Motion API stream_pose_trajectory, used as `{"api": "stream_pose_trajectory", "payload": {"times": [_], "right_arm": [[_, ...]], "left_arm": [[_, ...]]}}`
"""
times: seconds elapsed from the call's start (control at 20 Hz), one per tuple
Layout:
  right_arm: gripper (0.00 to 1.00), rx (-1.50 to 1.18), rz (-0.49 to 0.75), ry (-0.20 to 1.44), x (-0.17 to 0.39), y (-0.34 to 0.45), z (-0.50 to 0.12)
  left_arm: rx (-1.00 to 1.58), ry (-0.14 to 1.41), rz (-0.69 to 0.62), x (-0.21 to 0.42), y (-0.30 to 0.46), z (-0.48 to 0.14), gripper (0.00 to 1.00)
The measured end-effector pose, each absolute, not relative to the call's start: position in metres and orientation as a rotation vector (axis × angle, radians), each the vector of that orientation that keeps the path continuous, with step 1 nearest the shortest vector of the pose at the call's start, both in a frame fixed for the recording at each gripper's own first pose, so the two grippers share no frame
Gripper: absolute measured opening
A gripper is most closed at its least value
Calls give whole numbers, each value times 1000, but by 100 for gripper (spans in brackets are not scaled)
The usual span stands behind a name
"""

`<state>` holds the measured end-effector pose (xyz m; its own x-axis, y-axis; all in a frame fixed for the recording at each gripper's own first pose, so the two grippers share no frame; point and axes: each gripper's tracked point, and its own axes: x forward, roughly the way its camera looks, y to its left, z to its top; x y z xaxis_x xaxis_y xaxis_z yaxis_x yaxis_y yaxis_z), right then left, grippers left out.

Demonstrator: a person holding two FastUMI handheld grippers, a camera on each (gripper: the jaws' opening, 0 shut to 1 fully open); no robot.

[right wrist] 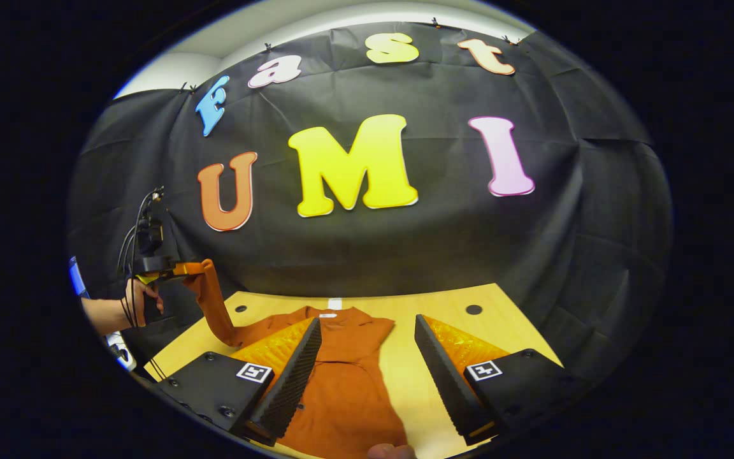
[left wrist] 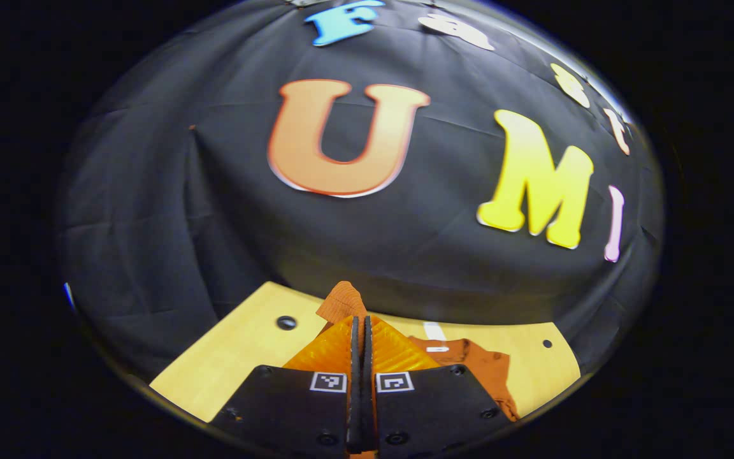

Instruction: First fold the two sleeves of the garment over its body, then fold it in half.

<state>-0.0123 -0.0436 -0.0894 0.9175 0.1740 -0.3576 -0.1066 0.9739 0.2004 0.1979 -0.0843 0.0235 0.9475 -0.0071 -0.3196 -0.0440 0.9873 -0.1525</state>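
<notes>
An orange long-sleeved garment (right wrist: 341, 389) lies flat on the wooden table (right wrist: 469, 331), collar toward the wall. In the right gripper view my right gripper (right wrist: 367, 322) hangs open just above it, one finger over the body and the other over bare table. At the far left a hand (right wrist: 130, 306) holds my left gripper (right wrist: 179, 271) raised above the table's left edge, and one sleeve (right wrist: 214, 306) hangs stretched from it. In the left gripper view my left gripper (left wrist: 360, 319) is shut on that sleeve's end (left wrist: 341, 301), which sticks up past the fingertips, with the garment's body (left wrist: 485, 370) below right.
The table's far edge meets the black cloth wall (right wrist: 405, 255). Small dark holes (right wrist: 473, 310) sit near the table's back corners and a white tape mark (right wrist: 335, 303) lies behind the collar. Bare wood (right wrist: 405, 382) lies to the right of the garment.
</notes>
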Motion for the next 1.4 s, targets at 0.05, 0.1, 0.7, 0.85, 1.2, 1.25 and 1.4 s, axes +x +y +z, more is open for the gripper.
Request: {"api": "stream_pose_trajectory", "payload": {"times": [0.05,0.1,0.7,0.85,1.2,1.25,1.4], "right_arm": [[95,175,113,381,-17,-63,-90],[95,180,84,381,-21,-79,-90],[94,127,-197,427,-76,-198,-88],[94,110,-210,455,-73,-205,-93],[94,93,-170,453,-62,-192,-83],[94,96,-155,445,-56,-185,-83],[95,101,-85,423,-41,-158,-83]], "left_arm": [[-148,334,-18,204,-114,23,3],[-132,343,-54,209,-142,18,3],[44,588,-166,232,-320,-143,4],[161,583,-182,235,-337,-169,12],[166,528,-340,217,-383,-140,87],[149,513,-344,212,-376,-126,88],[98,432,-329,202,-352,-79,90]]}}
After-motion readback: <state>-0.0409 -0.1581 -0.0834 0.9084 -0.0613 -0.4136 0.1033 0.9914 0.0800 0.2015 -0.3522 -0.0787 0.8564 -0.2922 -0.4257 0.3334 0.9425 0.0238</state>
